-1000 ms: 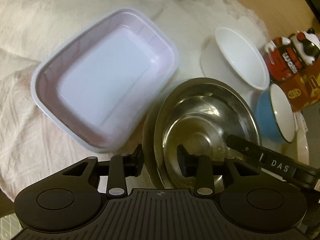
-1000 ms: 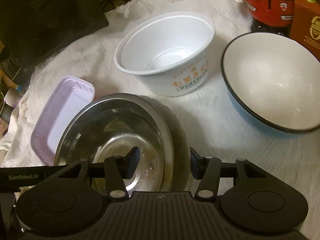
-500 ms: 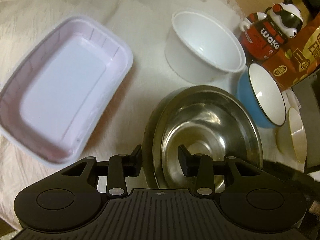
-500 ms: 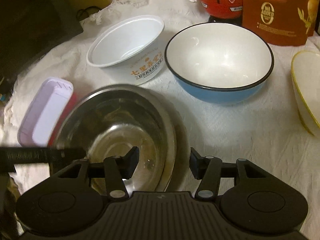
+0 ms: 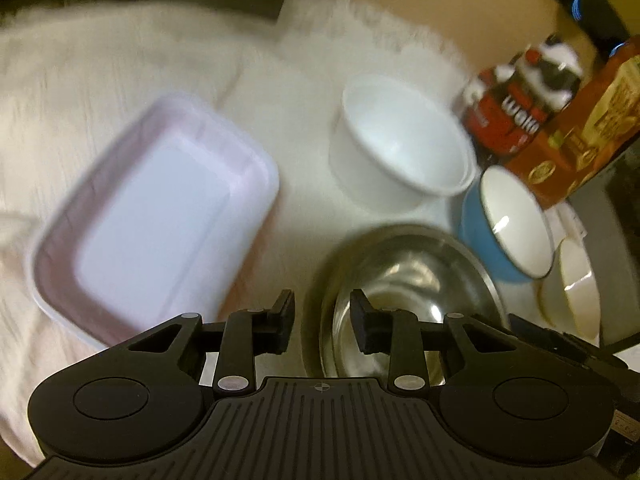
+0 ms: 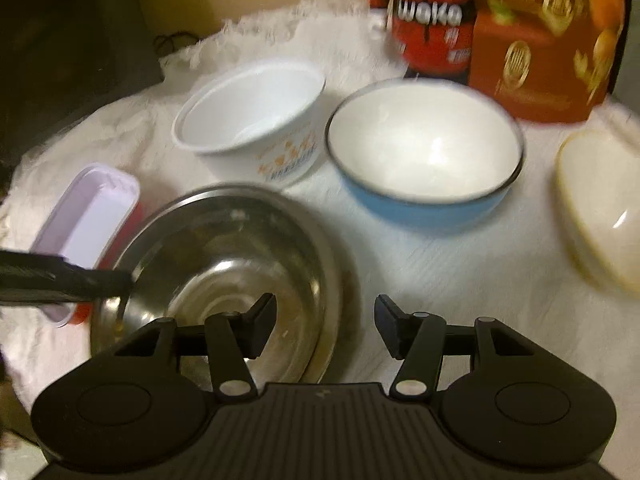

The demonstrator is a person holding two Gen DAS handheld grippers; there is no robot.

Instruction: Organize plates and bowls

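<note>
White cloth (image 6: 460, 264), steel bowl (image 6: 224, 256), blue bowl (image 6: 424, 200)

**Count on the cloth**

I count four bowls: one steel bowl (image 6: 224, 264), one white paper bowl (image 6: 252, 120), one blue bowl (image 6: 424, 152), one cream bowl (image 6: 600, 208). I also see one lavender tray (image 5: 152, 236), one bottle (image 6: 432, 28), one orange box (image 6: 548, 40).
</note>
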